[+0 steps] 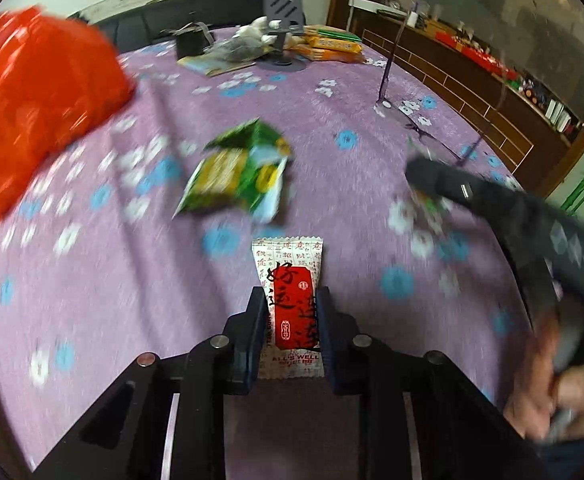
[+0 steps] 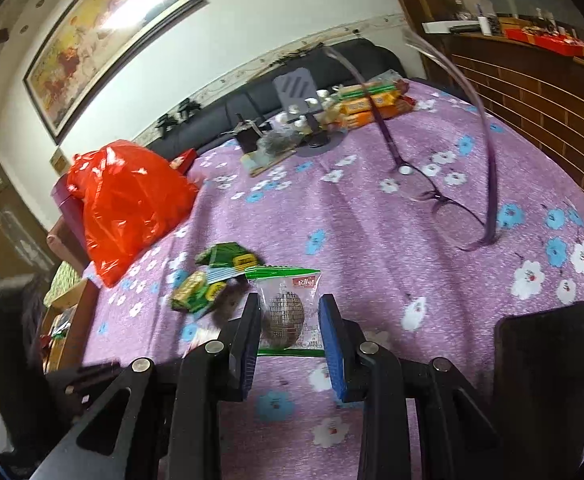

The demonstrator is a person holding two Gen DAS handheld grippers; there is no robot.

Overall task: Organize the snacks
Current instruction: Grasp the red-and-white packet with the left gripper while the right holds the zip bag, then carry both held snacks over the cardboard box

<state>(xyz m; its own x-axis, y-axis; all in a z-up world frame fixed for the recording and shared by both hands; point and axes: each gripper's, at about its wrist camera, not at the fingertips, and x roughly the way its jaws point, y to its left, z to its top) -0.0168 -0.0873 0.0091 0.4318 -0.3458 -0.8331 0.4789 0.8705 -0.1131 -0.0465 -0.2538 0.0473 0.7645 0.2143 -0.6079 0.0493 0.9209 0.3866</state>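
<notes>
My left gripper [image 1: 291, 300] is shut on a white and red snack packet [image 1: 289, 280] with Chinese writing, held above the purple flowered tablecloth [image 1: 91, 280]. Beyond it lies a green snack packet [image 1: 239, 172]. At the right of the left wrist view the other gripper's black body [image 1: 512, 208] reaches in, with a hand [image 1: 552, 392] below it. My right gripper [image 2: 289, 308] is shut on a clear packet with green edges and a round brown sweet [image 2: 285, 312]. To its left lie green snack packets [image 2: 211, 276].
A red plastic bag [image 2: 131, 204] sits at the table's left side. A pair of purple glasses [image 2: 444, 184] lies at the right. At the far end stand a grey phone stand [image 2: 296, 88], orange biscuit packs [image 2: 368, 104] and small wrapped items. A dark phone [image 2: 544, 356] lies near right.
</notes>
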